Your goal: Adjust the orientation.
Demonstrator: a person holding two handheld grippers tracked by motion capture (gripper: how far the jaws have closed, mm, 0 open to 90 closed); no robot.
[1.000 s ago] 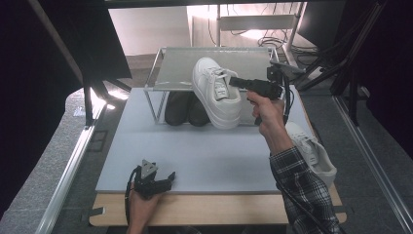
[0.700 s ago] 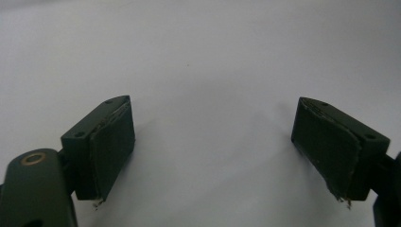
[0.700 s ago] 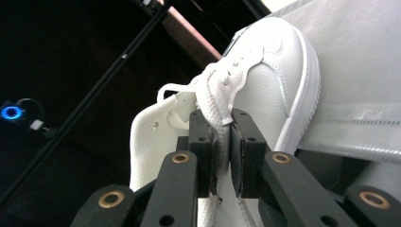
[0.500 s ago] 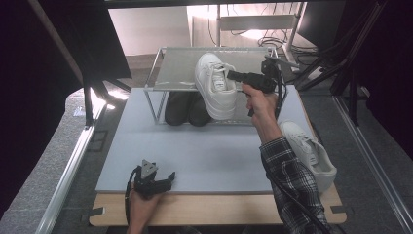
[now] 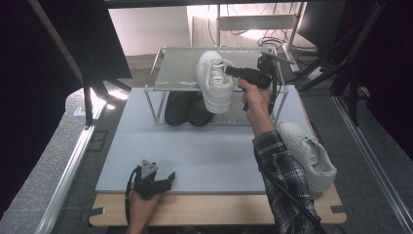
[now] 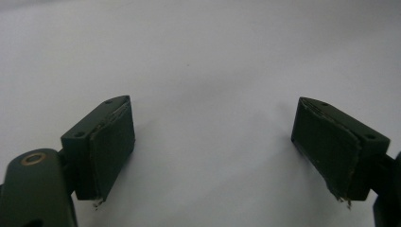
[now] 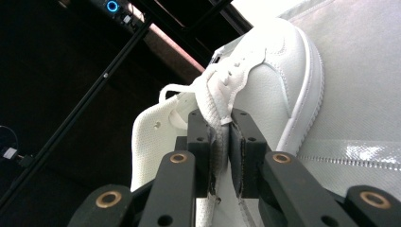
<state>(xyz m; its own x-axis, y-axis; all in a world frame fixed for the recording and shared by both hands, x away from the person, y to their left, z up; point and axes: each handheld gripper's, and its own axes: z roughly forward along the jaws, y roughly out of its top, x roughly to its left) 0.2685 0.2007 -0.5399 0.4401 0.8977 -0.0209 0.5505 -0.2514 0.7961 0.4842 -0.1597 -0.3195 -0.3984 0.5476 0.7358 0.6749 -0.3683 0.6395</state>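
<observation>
The right gripper point(image 5: 233, 72) pinches the side collar of a white leather low-top sneaker point(image 5: 214, 80), its jaws pressed onto the padded edge beside the laces, as the right gripper view point(image 7: 220, 142) shows up close. That sneaker lies on the top shelf of a small wire-framed rack with a pale shelf panel point(image 5: 175, 68), which stands toward twelve o'clock on the grey-topped bench point(image 5: 204, 151); the shoe's toe points toward twelve and its heel juts over the shelf's front edge toward six. Under the shelf, at about eleven o'clock from the bench's middle, sits a pair of black shoes point(image 5: 187, 108). A second white sneaker point(image 5: 307, 153) rests at the bench's four o'clock edge, just beside the plaid sleeve point(image 5: 282, 175) of the right arm. The left gripper point(image 5: 163, 178) lies at seven o'clock near the bench's front edge, its jaws spread wide over bare grey surface with nothing between them.
</observation>
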